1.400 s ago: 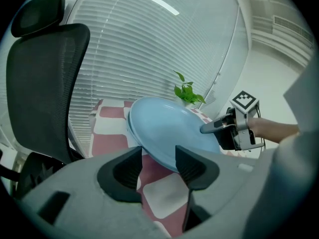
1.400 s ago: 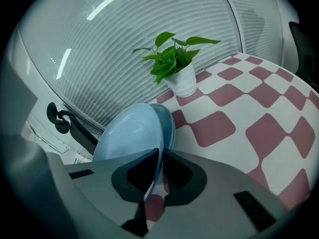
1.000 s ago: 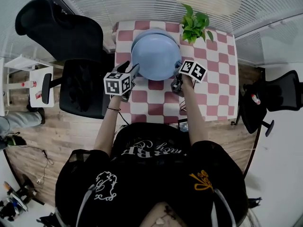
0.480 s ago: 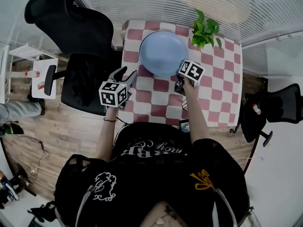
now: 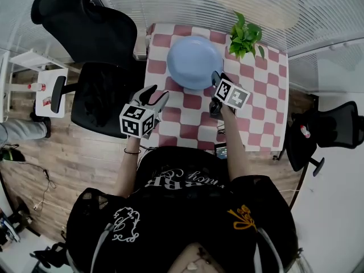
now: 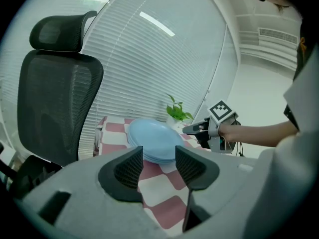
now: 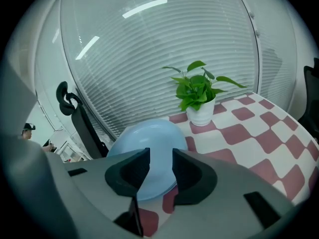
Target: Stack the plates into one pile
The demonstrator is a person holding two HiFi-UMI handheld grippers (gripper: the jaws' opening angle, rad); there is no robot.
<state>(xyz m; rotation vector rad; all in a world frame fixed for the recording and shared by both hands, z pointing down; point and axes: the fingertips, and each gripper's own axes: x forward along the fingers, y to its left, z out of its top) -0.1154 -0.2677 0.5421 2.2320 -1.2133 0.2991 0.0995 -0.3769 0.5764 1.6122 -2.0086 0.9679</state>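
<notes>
— Where are the plates?
— The blue plates (image 5: pixel 195 61) lie in one pile on the far part of the checkered worktop (image 5: pixel 259 115), near the potted plant (image 5: pixel 246 34). How many are in the pile, I cannot count for sure.
— And the right gripper?
— The right gripper (image 5: pixel 218 78) is at the near rim of the pile. Its fingers have just been opening and are spread now. Nothing is pinched between them; the pile shows only behind the gap. It seems free of the rim, but the view is poor there.
— The other one?
— The left gripper (image 5: pixel 156 94) hovers at the worktop's left edge, apart from the pile, fingers spread and empty. A black office chair (image 5: pixel 96 67) stands beside that edge.
</notes>
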